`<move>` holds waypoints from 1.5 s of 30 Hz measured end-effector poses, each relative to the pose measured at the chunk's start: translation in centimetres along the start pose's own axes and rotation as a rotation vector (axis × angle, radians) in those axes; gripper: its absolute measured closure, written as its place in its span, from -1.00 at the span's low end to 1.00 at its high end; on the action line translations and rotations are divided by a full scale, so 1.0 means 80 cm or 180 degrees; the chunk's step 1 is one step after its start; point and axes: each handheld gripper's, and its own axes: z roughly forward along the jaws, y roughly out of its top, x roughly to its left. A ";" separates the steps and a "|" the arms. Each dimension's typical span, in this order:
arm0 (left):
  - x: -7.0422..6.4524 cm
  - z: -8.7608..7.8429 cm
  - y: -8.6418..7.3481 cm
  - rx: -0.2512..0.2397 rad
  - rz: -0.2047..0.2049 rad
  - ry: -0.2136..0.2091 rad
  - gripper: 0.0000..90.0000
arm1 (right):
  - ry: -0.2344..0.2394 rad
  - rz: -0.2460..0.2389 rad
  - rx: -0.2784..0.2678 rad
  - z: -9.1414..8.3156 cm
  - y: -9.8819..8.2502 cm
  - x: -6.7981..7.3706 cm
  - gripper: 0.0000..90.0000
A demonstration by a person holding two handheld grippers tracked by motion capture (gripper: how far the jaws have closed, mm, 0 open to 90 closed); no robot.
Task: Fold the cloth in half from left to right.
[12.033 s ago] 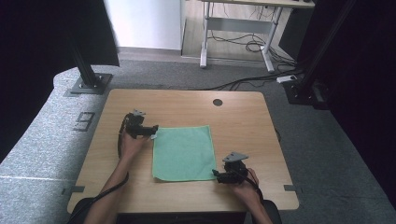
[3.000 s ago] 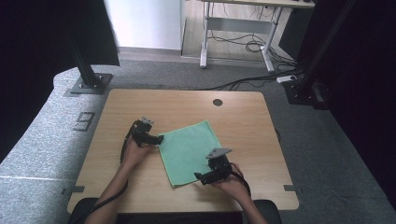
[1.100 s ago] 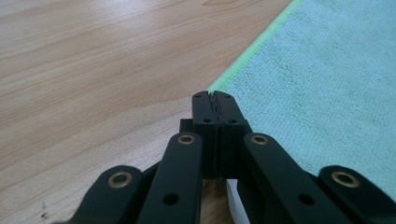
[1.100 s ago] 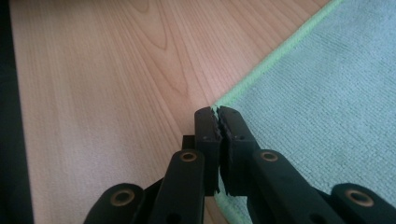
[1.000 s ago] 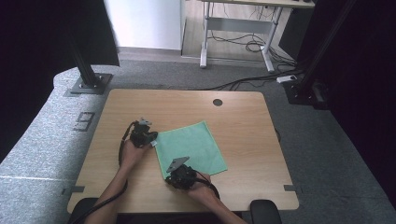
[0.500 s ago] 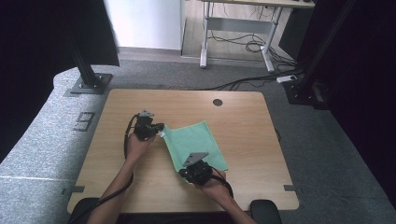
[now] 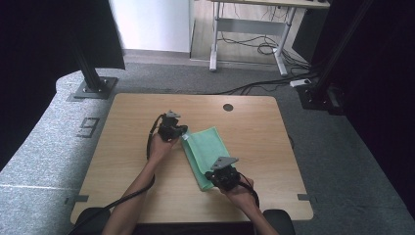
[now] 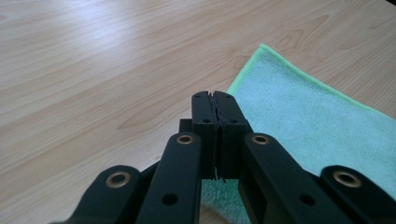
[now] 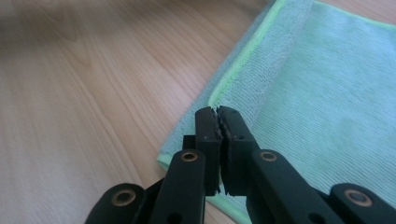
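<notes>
A green cloth (image 7: 210, 147) lies aslant in the middle of the wooden table (image 7: 122, 147), doubled over into a narrow strip. My left gripper (image 7: 184, 132) is at the strip's far left corner, its jaws shut (image 8: 215, 95) with cloth (image 8: 317, 126) running under them and ahead to the right. My right gripper (image 7: 211, 177) is at the near corner, its jaws shut (image 9: 218, 111) over the cloth's yellow-green hem. In the right gripper view the cloth (image 9: 327, 84) lies in two layers. The cloth has been travelling with both grippers.
A round cable hole (image 7: 228, 106) sits near the table's far edge. Bare wood lies left and right of the cloth. On the grey floor beyond stand two black posts (image 7: 90, 73) and a desk frame with cables (image 7: 254, 44).
Both grippers have moved away from the person and to the right, taking the cloth's left edge along. The cloth, a tilted square a second ago, is now a narrow folded strip.
</notes>
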 end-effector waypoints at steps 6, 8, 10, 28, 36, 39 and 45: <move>-0.014 0.016 0.015 0.0021 0.0093 -0.0028 0.95 | -0.0065 0.0091 -0.0013 -0.011 -0.009 -0.015 0.91; -0.018 0.021 0.020 0.0031 0.0124 -0.0037 0.95 | -0.0079 0.0123 -0.0026 -0.014 -0.012 -0.018 0.91; -0.024 0.027 0.024 0.0040 0.0144 -0.0049 0.95 | -0.0106 0.0154 -0.0041 -0.019 -0.015 -0.022 0.91; -0.053 0.077 0.045 0.0231 0.0268 -0.0028 0.92 | -0.0261 0.0403 0.0009 -0.036 -0.042 -0.057 0.91; -0.055 0.092 0.046 0.0289 0.0262 0.0009 0.68 | -0.0322 0.0503 0.0069 -0.033 -0.053 -0.070 0.90; -0.057 0.093 0.046 0.0278 0.0266 0.0021 0.28 | -0.0349 0.0526 0.0088 -0.033 -0.057 -0.074 0.87; -0.063 0.087 0.047 0.0261 0.0283 -0.0081 -0.18 | -0.0497 0.0591 0.0129 -0.038 -0.067 -0.085 0.61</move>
